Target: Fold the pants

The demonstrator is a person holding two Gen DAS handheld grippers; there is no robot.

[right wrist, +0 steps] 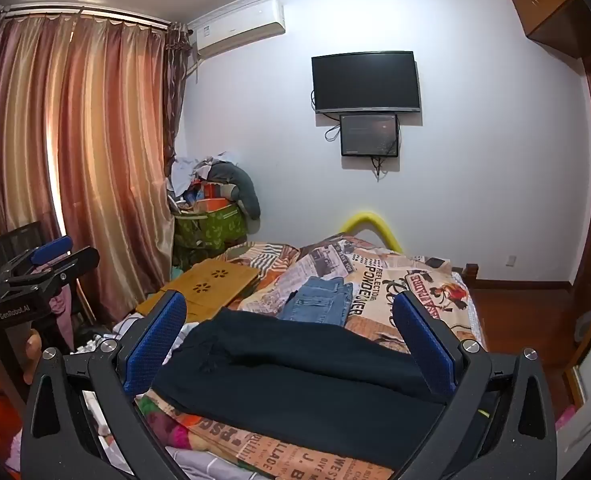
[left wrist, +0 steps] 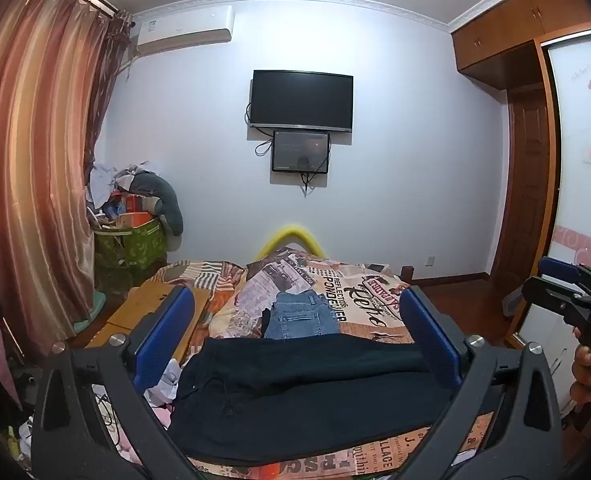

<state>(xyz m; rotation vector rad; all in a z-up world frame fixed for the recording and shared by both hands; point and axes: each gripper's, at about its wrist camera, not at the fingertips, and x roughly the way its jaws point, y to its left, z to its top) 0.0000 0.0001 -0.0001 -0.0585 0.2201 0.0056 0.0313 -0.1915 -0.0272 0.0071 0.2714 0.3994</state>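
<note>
Dark navy pants point(left wrist: 303, 392) lie across the near end of the bed, waistband and drawstring at the left; they also show in the right wrist view point(right wrist: 295, 376). My left gripper point(left wrist: 295, 340) is open and empty, held above the pants. My right gripper point(right wrist: 291, 344) is open and empty, also above the pants. The right gripper shows at the right edge of the left wrist view point(left wrist: 567, 292); the left gripper shows at the left edge of the right wrist view point(right wrist: 35, 272).
Folded blue jeans point(left wrist: 301, 316) lie on the printed bedspread point(left wrist: 355, 300) beyond the dark pants. A bamboo lap tray point(right wrist: 207, 288) rests on the bed's left side. Curtains, a green bin of clutter point(left wrist: 135, 240), a wall TV point(left wrist: 301, 100) and a wardrobe point(left wrist: 535, 160) surround the bed.
</note>
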